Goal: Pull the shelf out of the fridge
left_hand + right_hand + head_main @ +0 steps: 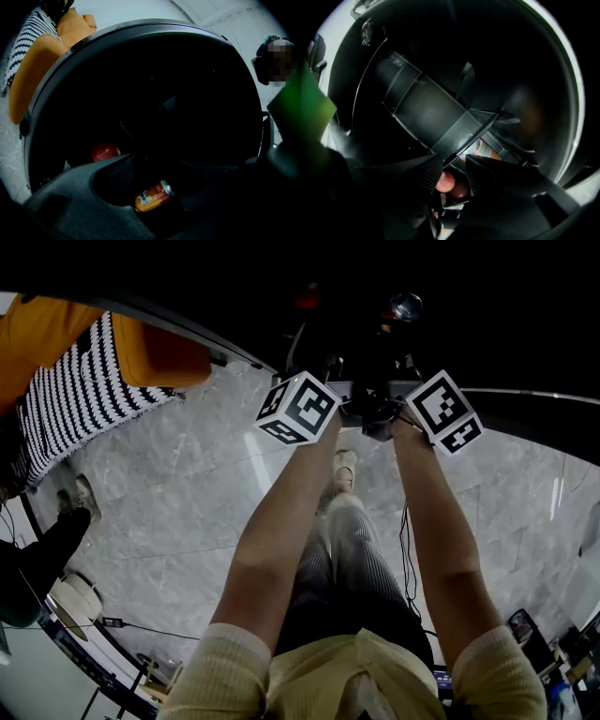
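The glass fridge shelf (426, 110) runs slantwise through the dark fridge in the right gripper view, its front edge just past the fingertips. My right gripper (454, 176) is open, its ribbed pads (429, 172) apart and not pressing on the shelf; two reddish round fruits (448, 183) show in the gap beyond. My left gripper (183, 187) is open with nothing gripped. An orange can (153, 195) lies beyond it, a red fruit (105, 151) to its left. In the head view both marker cubes (296, 409) (445, 411) sit at the fridge's dark opening; the jaws are hidden there.
A person in an orange top with a striped cloth (89, 381) is at the left on the marble floor (187, 502). Cables (407, 559) trail by my legs. A green object (287, 110) stands right of the fridge.
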